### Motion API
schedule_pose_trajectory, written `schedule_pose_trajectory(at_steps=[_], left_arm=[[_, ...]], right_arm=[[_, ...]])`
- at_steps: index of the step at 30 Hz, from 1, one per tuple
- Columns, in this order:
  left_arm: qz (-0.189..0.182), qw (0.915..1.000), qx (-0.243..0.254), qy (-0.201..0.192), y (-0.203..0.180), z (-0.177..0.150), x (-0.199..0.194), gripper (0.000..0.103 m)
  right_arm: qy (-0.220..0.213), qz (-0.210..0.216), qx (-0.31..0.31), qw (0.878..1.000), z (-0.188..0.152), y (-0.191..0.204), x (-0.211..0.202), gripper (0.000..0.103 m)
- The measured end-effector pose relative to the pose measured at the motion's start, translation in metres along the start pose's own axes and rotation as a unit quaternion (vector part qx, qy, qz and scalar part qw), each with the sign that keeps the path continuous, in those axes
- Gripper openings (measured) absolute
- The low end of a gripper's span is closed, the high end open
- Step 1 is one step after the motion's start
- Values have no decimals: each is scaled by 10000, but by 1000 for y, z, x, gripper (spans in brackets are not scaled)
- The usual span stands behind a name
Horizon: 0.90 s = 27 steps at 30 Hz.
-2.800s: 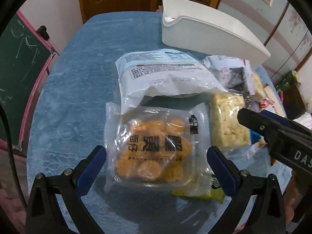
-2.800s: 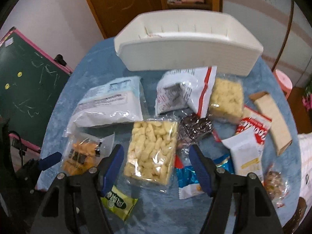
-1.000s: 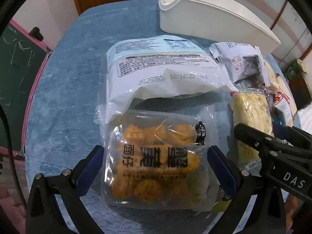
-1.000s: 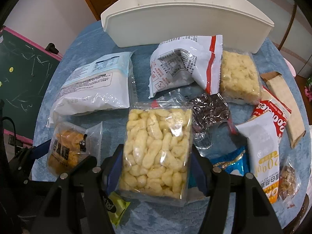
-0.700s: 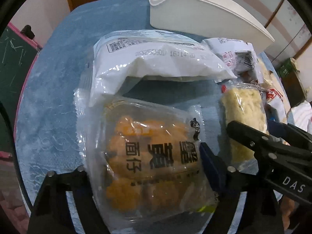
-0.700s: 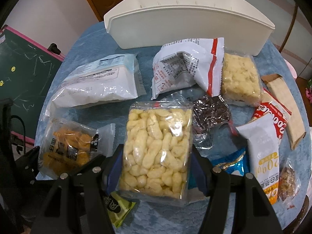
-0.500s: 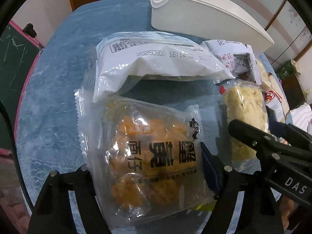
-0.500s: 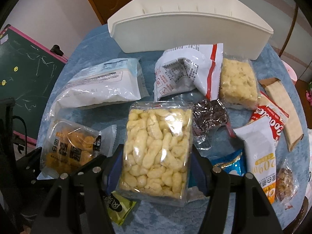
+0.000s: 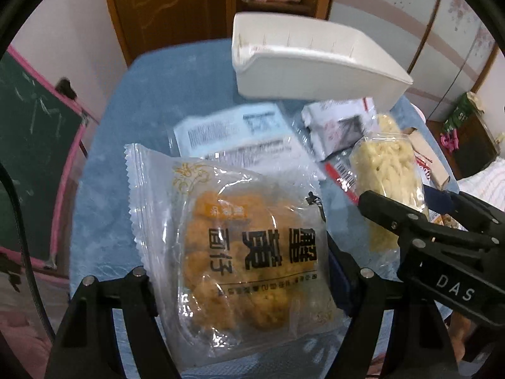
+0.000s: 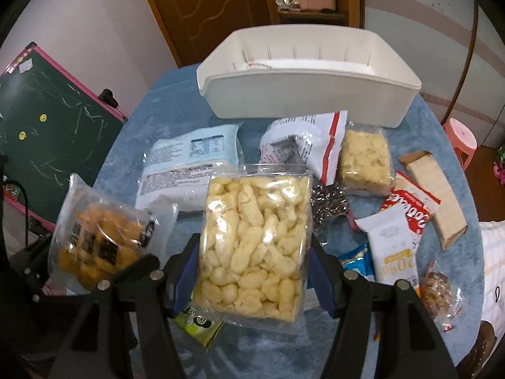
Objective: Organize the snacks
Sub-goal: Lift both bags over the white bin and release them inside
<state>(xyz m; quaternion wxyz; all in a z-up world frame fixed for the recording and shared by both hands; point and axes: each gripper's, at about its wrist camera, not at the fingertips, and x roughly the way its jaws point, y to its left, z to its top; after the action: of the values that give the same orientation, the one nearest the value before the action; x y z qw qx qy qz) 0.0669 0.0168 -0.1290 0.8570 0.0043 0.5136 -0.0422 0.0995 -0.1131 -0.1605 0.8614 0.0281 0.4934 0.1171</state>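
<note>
My left gripper is shut on a clear pack of orange cakes and holds it above the table; the pack also shows in the right wrist view. My right gripper is shut on a clear pack of pale yellow puffs, lifted off the table; the pack shows at the right of the left wrist view. The white bin stands open at the far side of the blue table, beyond both packs.
On the table lie a large white bag, a white and red bag, a second puff pack, a dark foil snack, white and blue packets, a brown carton and a green packet. A chalkboard stands left.
Both grippers closed on their packs and lifted them off the table. Both views now sit higher and look more toward the white bin.
</note>
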Motion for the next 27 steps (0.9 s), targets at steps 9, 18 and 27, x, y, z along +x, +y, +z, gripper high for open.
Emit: schedule_pose_trajectory(at_steps=[9, 18, 27], left_arm=[[-38, 9988, 127, -470, -5, 17, -37, 77], [114, 9934, 260, -1107, -5, 73, -74, 78], [103, 9831, 417, -1778, -27, 134, -96, 78]], right_arm=[[-608, -17, -18, 9981, 16, -6, -50, 64], [-1187, -288, 34, 9925, 52, -27, -88, 64], [-1715, -738, 1, 9824, 104, -48, -110, 64]])
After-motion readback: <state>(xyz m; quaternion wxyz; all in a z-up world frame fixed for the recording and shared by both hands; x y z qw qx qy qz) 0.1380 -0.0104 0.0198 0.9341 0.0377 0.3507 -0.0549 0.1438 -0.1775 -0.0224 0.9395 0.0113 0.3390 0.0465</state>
